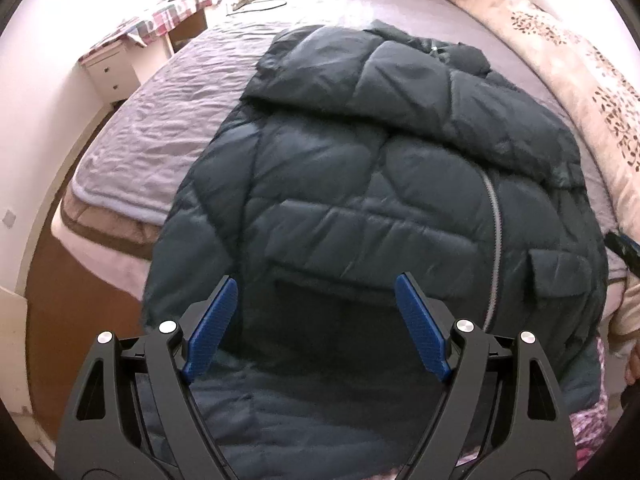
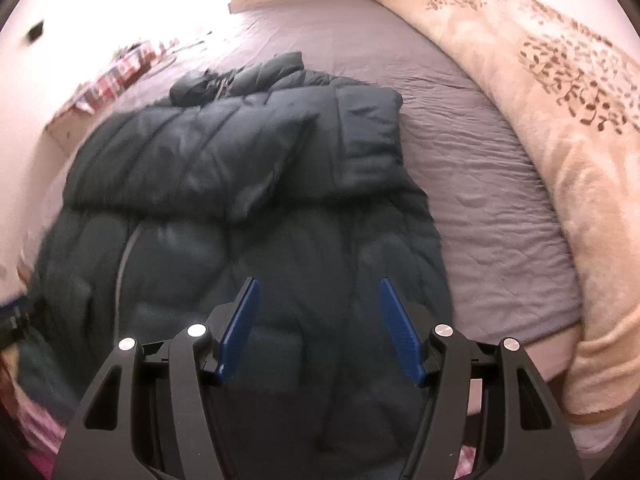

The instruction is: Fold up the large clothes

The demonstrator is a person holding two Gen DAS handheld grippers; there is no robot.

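A dark quilted puffer jacket [image 1: 360, 184] lies front-up on the bed, its sleeves folded across the chest and its zipper [image 1: 494, 236] running down the right side. It also shows in the right wrist view [image 2: 224, 200]. My left gripper [image 1: 316, 284] is open and empty, hovering over the jacket's lower hem near a pocket flap. My right gripper [image 2: 318, 284] is open and empty, over the jacket's lower right part. Neither touches the cloth that I can tell.
The bed has a lilac sheet [image 2: 480, 168]. A cream floral blanket [image 2: 560, 120] is bunched along the bed's right side. A white nightstand [image 1: 110, 68] and a checked-cloth table [image 1: 176, 12] stand at the left. Brown floor [image 1: 76, 300] lies left of the bed.
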